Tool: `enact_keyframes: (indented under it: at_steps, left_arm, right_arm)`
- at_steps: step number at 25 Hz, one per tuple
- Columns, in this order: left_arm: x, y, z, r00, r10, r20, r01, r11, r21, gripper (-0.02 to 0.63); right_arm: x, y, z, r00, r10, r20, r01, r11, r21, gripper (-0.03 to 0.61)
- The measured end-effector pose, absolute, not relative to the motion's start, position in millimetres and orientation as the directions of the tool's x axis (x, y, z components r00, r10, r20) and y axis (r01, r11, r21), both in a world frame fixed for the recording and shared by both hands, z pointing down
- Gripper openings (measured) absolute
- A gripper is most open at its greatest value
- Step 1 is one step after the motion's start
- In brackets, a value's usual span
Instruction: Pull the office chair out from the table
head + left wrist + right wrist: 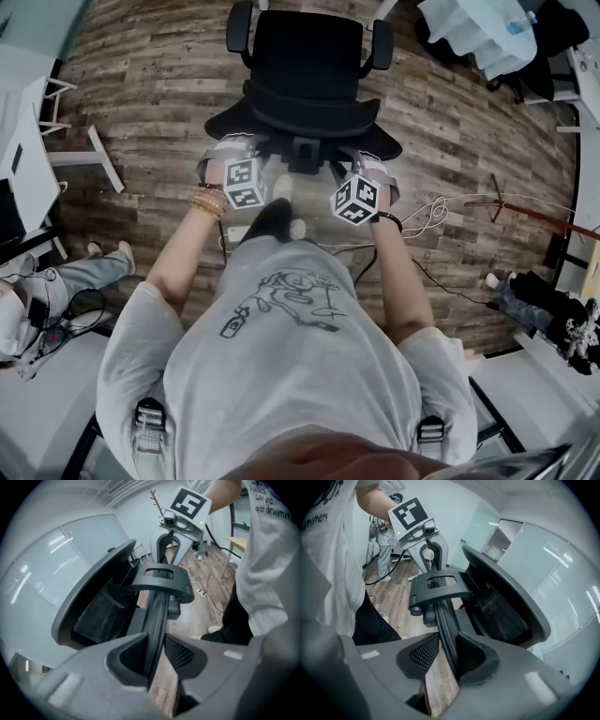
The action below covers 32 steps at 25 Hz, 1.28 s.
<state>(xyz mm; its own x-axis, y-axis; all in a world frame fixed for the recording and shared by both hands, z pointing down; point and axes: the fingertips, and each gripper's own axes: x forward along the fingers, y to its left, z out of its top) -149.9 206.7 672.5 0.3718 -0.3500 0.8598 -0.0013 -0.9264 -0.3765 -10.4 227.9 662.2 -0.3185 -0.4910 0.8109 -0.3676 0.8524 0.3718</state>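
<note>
In the head view, the black mesh-backed office chair [309,66] is seen on open wood-plank floor [141,84], well apart from the white table [21,164]; the pull is judged largely done.

In the left gripper view, the left gripper [157,653] is clamped on the backrest's thin rim [157,613].

In the right gripper view, the right gripper [450,656] is likewise clamped on that rim; only release is judged left.

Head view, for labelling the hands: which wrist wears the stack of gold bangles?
The left wrist, behind the grey left gripper clamped on the black mesh office chair. The right wrist shows only a thin dark band.
</note>
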Motion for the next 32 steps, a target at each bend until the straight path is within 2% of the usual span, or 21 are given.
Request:
enact_keyframes:
  at_steps: [12, 21, 28, 30, 32]
  left_arm:
    - [-152.0, 288.3, 668.0, 0.377, -0.353, 0.856, 0.006, -0.924, -0.383, 0.11]
    - [-164.7, 293.8, 670.6, 0.361, -0.354, 0.863, 0.006, -0.924, -0.381, 0.115]
    - [-157.7, 290.4, 651.7, 0.398, -0.372, 0.838, -0.108, -0.927, -0.36, 0.146]
    - [-154.6, 295.1, 642.4, 0.419, -0.38, 0.825, -0.152, -0.925, -0.349, 0.137]
    - [-152.8, 300.4, 631.5, 0.458, -0.386, 0.801, -0.217, -0.922, -0.321, 0.116]
  right_arm:
    - [-15.0, 313.8, 660.5, -0.326, -0.497, 0.804, -0.352, 0.853, 0.385, 0.124]
    - [-24.9, 322.9, 657.4, -0.327, -0.488, 0.809, -0.347, 0.859, 0.378, 0.121]
    - [-26.8, 318.4, 644.5, -0.381, -0.489, 0.785, -0.404, 0.851, 0.335, 0.135]
    - [-28.8, 321.2, 632.0, -0.406, -0.491, 0.77, -0.423, 0.849, 0.318, 0.133]
    - [-31.3, 323.4, 615.1, -0.435, -0.506, 0.745, -0.457, 0.837, 0.301, 0.1]
